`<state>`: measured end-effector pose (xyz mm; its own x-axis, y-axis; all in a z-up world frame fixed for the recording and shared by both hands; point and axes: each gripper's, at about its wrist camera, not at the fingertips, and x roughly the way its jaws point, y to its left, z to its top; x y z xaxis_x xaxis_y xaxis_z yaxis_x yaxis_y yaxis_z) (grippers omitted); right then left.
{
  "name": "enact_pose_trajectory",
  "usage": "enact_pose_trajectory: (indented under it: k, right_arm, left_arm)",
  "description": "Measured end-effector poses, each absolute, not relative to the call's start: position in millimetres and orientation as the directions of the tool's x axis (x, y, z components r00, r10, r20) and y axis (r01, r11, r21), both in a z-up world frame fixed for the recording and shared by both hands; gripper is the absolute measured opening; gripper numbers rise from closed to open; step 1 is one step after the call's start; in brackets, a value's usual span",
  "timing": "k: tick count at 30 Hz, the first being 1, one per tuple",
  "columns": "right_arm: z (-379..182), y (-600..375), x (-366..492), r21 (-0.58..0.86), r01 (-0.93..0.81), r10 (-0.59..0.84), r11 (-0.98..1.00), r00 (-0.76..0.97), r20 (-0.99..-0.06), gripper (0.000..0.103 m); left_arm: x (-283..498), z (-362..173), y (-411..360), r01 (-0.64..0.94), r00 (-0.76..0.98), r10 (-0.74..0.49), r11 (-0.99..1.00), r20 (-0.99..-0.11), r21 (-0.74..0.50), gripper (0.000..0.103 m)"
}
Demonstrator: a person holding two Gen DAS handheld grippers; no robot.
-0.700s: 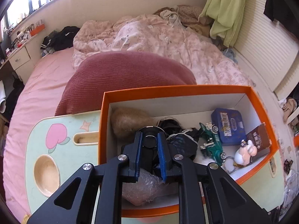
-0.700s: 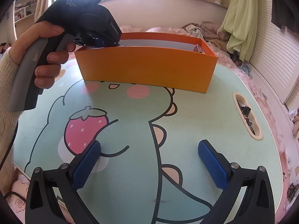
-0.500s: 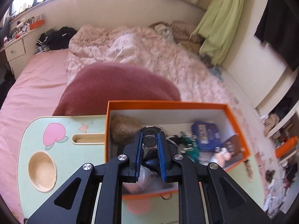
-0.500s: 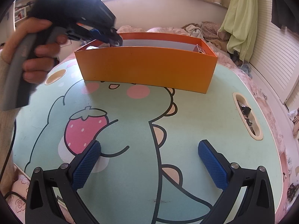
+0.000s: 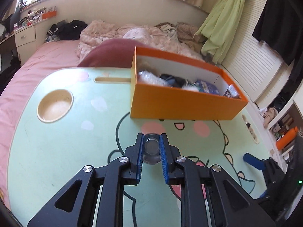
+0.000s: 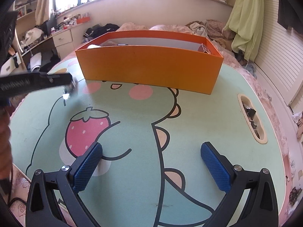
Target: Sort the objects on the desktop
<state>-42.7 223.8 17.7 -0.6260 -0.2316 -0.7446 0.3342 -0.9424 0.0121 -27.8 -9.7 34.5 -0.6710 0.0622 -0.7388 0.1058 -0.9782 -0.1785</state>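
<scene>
the small clear glass jar with a round mouth (image 5: pixel 151 148) is clamped between the blue pads of the left gripper (image 5: pixel 151 151), and it now hangs over the pale green cartoon-printed lap table (image 5: pixel 62 151), in front of the orange cardboard box (image 5: pixel 181 104) rather than inside it. a moment ago the same gripper was down among the box's contents with the jar already pinched; since then it has lifted clear of the rim and swung back toward the near side of the table. in the right wrist view the jar shows only as a blurred glint at the tip of the left gripper, to the left of the box. the box keeps its other clutter: a crumpled clear plastic bag (image 5: pixel 151 79), dark cloth, a blue tin (image 5: pixel 207 87). the right gripper (image 6: pixel 151 163) stands wide apart with nothing between its pads, poised over the table's strawberry and dinosaur print, unchanged from before. this looks like a take-out step of the sort: one item is out of the box and still needs a place on the table, which it does not yet appear to touch.
</scene>
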Motion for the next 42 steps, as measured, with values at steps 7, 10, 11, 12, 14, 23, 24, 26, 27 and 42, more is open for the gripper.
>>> enact_pose_trajectory:
  k: [7,10,11,12,14,23,24,26,27,42]
  right_arm:
    - [39.9,222.7,-50.3,0.057,0.381,-0.296,-0.923,-0.607,-0.738,0.078]
    - [71.0,225.1,-62.8,0.091,0.367,-0.323,-0.926,-0.644,-0.693,0.077]
    - [82.7,226.1,-73.1,0.125,0.360,-0.343,-0.924,-0.640,-0.688,0.075]
    - [88.9,226.9,-79.2,0.155,0.360,-0.362,-0.920,-0.628,-0.689,0.070]
    - [102.3,223.8,-104.5,0.267,0.382,-0.450,-0.885,-0.548,-0.705,0.065]
    - [99.3,149.4,-196.5,0.529,0.450,-0.663,-0.719,-0.217,-0.716,0.058]
    - [97.1,141.5,-203.1,0.501,0.445,-0.637,-0.742,-0.236,-0.734,0.058]
    - [89.8,132.3,-214.8,0.489,0.439,-0.619,-0.754,-0.225,-0.752,0.058]
    - [84.9,127.6,-220.3,0.497,0.435,-0.619,-0.751,-0.203,-0.758,0.058]
    - [91.1,171.1,-225.5,0.684,0.346,-0.759,-0.642,-0.163,-0.631,0.031]
  left_arm:
    - [-4.9,26.3,-4.0,0.129,-0.706,-0.012,-0.985,-0.708,-0.113,0.072]
    - [8.8,21.1,-7.0,0.143,-0.719,-0.017,-0.982,-0.695,-0.124,0.085]
    - [8.9,19.8,-8.4,0.143,-0.707,-0.012,-0.982,-0.707,-0.126,0.085]
    - [7.8,16.6,-9.9,0.145,-0.689,-0.008,-0.981,-0.724,-0.128,0.085]
    - [6.3,10.7,-10.4,0.166,-0.670,-0.039,-0.981,-0.742,-0.098,0.086]
    - [3.6,2.1,10.7,0.167,-0.637,-0.142,-0.985,-0.758,0.043,0.094]
    - [3.9,2.3,10.1,0.168,-0.637,-0.141,-0.985,-0.758,0.042,0.094]
    - [4.5,2.6,9.5,0.170,-0.636,-0.141,-0.985,-0.758,0.040,0.094]
    - [4.4,2.6,9.2,0.170,-0.636,-0.140,-0.985,-0.759,0.039,0.094]
    - [5.4,2.4,12.2,0.175,-0.635,-0.144,-0.984,-0.759,0.041,0.095]
